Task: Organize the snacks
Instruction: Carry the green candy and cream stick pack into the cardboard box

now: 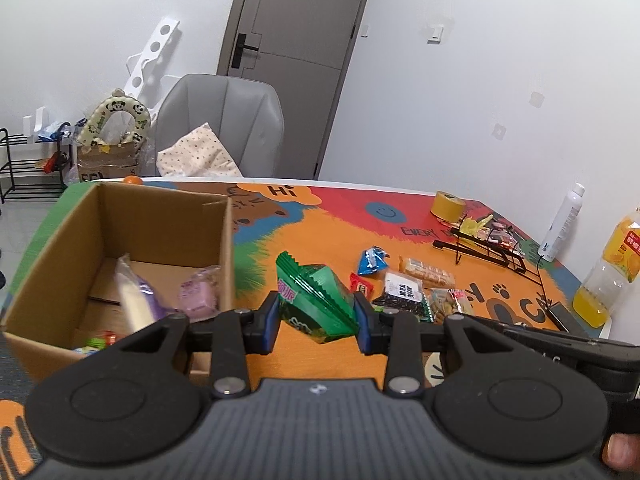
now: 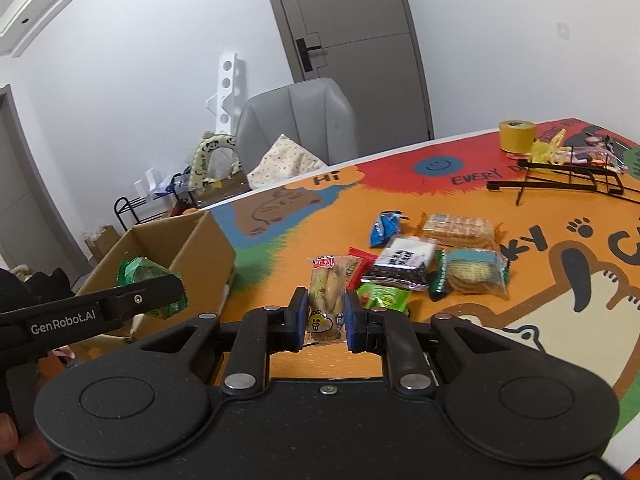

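Your cardboard box (image 1: 160,216) at the tabletop's (image 1: 320,228) left edge holds a purple packet (image 1: 199,295), a white-and-purple pack (image 1: 134,298) and small bright wrappers. Your left hand-held gripper (image 1: 316,316) clamps a green snack bag (image 1: 316,300) just right of the box. Your right hand-held gripper (image 2: 322,314) grips a clear biscuit pack (image 2: 326,300). More snacks (image 2: 432,260) lie loose to the right; a black wire rack (image 2: 568,180) stands farther off.

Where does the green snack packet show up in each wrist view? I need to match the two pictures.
Left wrist view: green snack packet sits centre frame, clamped in the left gripper.
Right wrist view: same packet at far left, partly hidden behind the left gripper's finger, in front of the box.
Shared landmark: the cardboard box, left of the snacks in both.
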Demonstrator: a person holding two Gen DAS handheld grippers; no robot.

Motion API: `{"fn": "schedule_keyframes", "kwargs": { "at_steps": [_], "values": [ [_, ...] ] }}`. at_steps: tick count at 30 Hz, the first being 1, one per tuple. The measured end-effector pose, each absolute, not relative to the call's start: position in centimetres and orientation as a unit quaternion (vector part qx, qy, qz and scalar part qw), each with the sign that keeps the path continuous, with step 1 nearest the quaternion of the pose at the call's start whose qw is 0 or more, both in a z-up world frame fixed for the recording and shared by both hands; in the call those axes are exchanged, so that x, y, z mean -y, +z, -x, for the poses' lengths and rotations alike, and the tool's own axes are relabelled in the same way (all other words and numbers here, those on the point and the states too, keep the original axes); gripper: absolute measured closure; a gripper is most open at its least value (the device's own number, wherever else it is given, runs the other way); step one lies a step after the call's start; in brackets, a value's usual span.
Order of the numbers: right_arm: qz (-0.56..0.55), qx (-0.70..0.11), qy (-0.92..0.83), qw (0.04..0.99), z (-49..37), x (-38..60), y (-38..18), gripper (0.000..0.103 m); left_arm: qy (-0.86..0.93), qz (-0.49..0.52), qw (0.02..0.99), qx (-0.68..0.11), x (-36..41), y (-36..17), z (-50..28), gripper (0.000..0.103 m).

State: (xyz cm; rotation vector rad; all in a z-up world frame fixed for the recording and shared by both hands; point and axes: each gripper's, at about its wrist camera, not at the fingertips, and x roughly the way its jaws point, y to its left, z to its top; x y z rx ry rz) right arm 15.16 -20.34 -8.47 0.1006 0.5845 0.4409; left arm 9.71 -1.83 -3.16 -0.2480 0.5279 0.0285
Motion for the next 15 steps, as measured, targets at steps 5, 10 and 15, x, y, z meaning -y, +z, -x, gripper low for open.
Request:
{"fn": "schedule_keyframes", "kwargs": {
  "at_steps": [5,10,15],
  "values": [
    [-0.047,-0.286,0.227,0.930,-14.7,19.2,-7.9,0.086,0.025,0.124,0.959,-0.255,0.5,-2.5,-8.7,0.067],
    [-0.044,-0.284,0.240,0.927,-14.4,18.1,-7.3,0.086,0.035,0.128,0.959,-0.248,-1.0,-1.9,-7.8,0.067],
    [-0.040,-0.282,0.252,0.925,-14.4,16.8,-6.8,0.086,0.048,0.133,0.960,-0.243,-2.7,-1.5,-6.9,0.067]
  ]
}}
